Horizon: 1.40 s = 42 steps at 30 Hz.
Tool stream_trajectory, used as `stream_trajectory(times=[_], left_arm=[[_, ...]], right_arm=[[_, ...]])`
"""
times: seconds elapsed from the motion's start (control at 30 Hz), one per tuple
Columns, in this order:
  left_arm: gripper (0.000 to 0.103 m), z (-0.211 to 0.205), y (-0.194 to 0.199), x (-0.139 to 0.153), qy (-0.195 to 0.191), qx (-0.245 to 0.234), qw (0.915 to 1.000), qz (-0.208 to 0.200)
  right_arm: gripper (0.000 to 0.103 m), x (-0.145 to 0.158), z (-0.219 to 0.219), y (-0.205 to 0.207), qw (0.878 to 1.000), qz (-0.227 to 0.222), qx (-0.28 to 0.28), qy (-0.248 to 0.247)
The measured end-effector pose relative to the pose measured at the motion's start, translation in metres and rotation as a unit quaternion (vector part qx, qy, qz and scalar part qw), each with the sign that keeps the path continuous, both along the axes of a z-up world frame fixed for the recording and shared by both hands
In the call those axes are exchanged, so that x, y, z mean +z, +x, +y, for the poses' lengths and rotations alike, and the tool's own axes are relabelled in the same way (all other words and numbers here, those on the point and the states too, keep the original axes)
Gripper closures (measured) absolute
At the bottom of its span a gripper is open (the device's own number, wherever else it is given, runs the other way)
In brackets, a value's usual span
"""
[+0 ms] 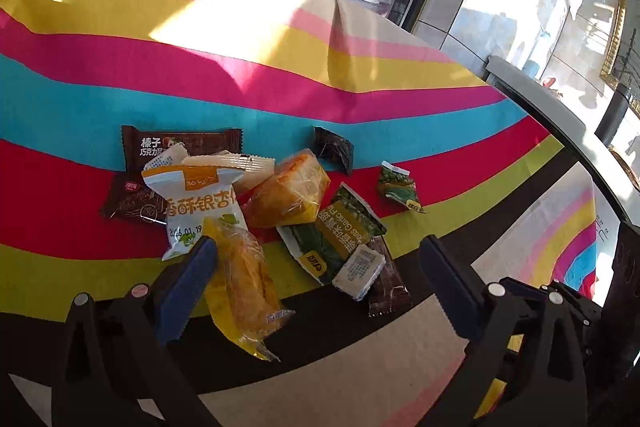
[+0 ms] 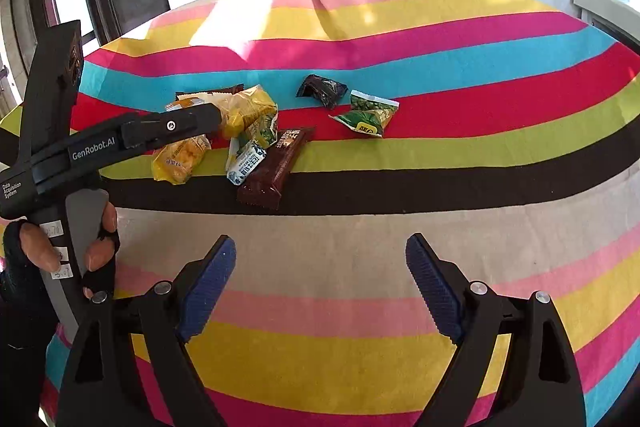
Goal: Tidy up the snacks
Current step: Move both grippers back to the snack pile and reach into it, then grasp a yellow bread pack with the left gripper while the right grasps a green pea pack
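Snacks (image 1: 256,195) lie heaped on the striped tablecloth (image 1: 200,95), a long yellow packet (image 1: 244,283) pointing toward 11 o'clock beside the left gripper (image 1: 320,287), both jaws wide apart and empty, right gripper (image 2: 320,291) farther off

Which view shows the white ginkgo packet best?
Left wrist: the white ginkgo packet lies close, its print and date legible. In the right wrist view it sits mostly hidden behind the left claw, only an orange-white sliver showing.
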<state>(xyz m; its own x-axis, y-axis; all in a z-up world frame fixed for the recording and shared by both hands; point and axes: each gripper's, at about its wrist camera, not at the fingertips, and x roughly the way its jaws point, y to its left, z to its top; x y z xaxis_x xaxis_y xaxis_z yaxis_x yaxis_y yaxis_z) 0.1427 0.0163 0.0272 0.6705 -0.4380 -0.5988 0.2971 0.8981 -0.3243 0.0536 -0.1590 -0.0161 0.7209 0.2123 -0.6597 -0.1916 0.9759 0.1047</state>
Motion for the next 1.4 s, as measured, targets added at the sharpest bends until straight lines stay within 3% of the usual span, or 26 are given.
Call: stream_trajectory(times=[0.1, 0.17, 0.23, 0.3, 0.37, 0.57, 0.7, 0.87, 1.07, 1.13, 1.27, 1.4], left_arm=[[0.003, 0.016, 0.005, -0.006, -0.024, 0.004, 0.9994, 0.026], [0.003, 0.023, 0.008, -0.009, -0.037, 0.009, 0.9987, 0.035], [0.003, 0.020, 0.012, -0.012, -0.017, 0.015, 0.9985, 0.049], [0.003, 0.014, 0.019, -0.018, 0.014, 0.030, 0.9965, 0.076], [0.004, 0.019, 0.019, -0.018, 0.009, 0.046, 0.9959, 0.078], [0.003, 0.047, -0.014, 0.007, -0.074, 0.048, 0.9961, 0.005], [0.003, 0.080, -0.021, 0.014, -0.140, 0.105, 0.9845, -0.005], [0.003, 0.102, -0.027, 0.024, -0.155, 0.129, 0.9793, -0.013], [0.003, 0.096, -0.023, 0.034, -0.165, 0.074, 0.9834, 0.014], [0.003, 0.095, -0.020, 0.030, -0.167, 0.081, 0.9819, 0.040], [0.003, 0.102, -0.029, 0.022, -0.187, 0.095, 0.9762, 0.056], [0.003, 0.115, -0.026, 0.011, -0.210, 0.131, 0.9656, 0.077]], right_arm=[[0.020, 0.001, 0.019, 0.024, 0.999, 0.002, 0.035, -0.007], [0.031, 0.004, 0.034, 0.035, 0.998, -0.010, 0.057, -0.030], [0.038, 0.007, 0.046, 0.043, 0.995, -0.027, 0.071, -0.059], [0.040, 0.003, 0.056, 0.055, 0.993, -0.017, 0.085, -0.083], [0.054, 0.000, 0.062, 0.063, 0.991, -0.001, 0.100, -0.091], [0.054, 0.001, 0.059, 0.062, 0.993, -0.008, 0.082, -0.085], [0.052, 0.004, 0.066, 0.077, 0.996, -0.004, 0.052, -0.069], [0.046, 0.007, 0.103, 0.082, 0.994, -0.014, 0.079, -0.076], [0.038, 0.008, 0.123, 0.077, 0.994, -0.019, 0.101, -0.032], [0.038, 0.010, 0.122, 0.075, 0.994, -0.015, 0.104, -0.013], [0.037, 0.008, 0.125, 0.068, 0.992, -0.007, 0.125, -0.004], [0.034, 0.000, 0.130, 0.068, 0.991, 0.008, 0.130, 0.020]])
